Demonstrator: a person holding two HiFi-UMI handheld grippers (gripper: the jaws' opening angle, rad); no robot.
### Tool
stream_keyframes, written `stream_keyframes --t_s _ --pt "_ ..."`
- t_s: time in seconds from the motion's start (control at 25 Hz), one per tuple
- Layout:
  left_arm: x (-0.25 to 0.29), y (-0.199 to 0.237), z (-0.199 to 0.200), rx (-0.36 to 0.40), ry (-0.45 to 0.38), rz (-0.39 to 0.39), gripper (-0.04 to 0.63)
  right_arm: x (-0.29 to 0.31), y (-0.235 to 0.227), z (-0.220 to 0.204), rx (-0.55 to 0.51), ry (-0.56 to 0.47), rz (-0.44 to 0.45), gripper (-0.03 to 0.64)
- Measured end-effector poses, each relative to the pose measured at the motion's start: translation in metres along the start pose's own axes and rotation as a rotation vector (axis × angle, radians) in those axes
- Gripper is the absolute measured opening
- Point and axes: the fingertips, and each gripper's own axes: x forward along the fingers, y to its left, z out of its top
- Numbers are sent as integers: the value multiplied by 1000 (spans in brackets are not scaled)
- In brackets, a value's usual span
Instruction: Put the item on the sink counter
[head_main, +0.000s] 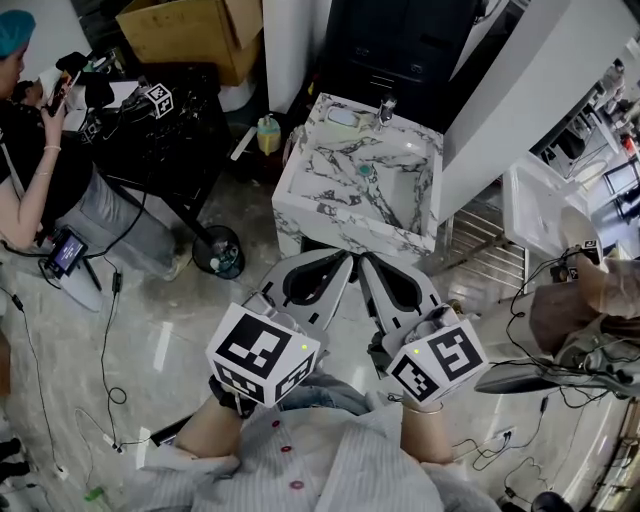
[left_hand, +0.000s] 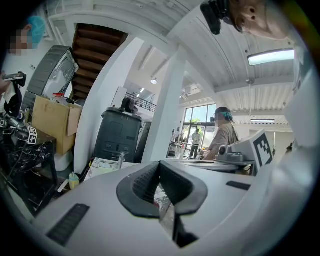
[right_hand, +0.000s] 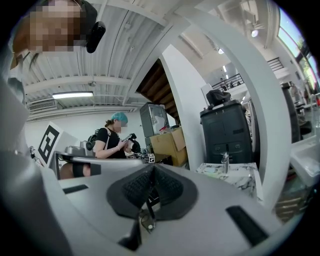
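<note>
- The left hand-held gripper (head_main: 345, 260) is pressed together. In the left gripper view its dark ribbed pads (left_hand: 146, 181) meet at the tip, and nothing sits between them.
- The right hand-held gripper (head_main: 368, 262) is likewise pressed together and empty. In the right gripper view its pads (right_hand: 137, 187) touch along their front edge.
- In the head view both are held side by side near the person's striped shirt (head_main: 330, 465). Their tips nearly touch and aim toward 12 o'clock.
- The marble sink tabletop (head_main: 330, 215) stands at 12 o'clock from the tips, apart from them.
- A pale flat item (head_main: 342, 117) lies on the tabletop's far left corner, just beside the faucet (head_main: 387, 108), at about 9 o'clock from it.
- A small bottle (head_main: 268, 133) with a yellow-green body stands on the floor (head_main: 180, 330), at 9 o'clock from the sink and close to its side wall.
- Which of these two is the task's thing I cannot tell. Neither one is in a gripper.
- A black table (head_main: 165, 150) loaded with gear is at 10 o'clock, with a seated person (head_main: 40, 160) beside it.
- A cardboard box (head_main: 190, 30) is at 11 o'clock, beyond the table.
</note>
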Motion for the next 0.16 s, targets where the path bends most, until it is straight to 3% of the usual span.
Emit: stream_keyframes --t_s 0.16 --pt "4 -2 -1 6 3 -12 15 0 0 0 16 -4 8 6"
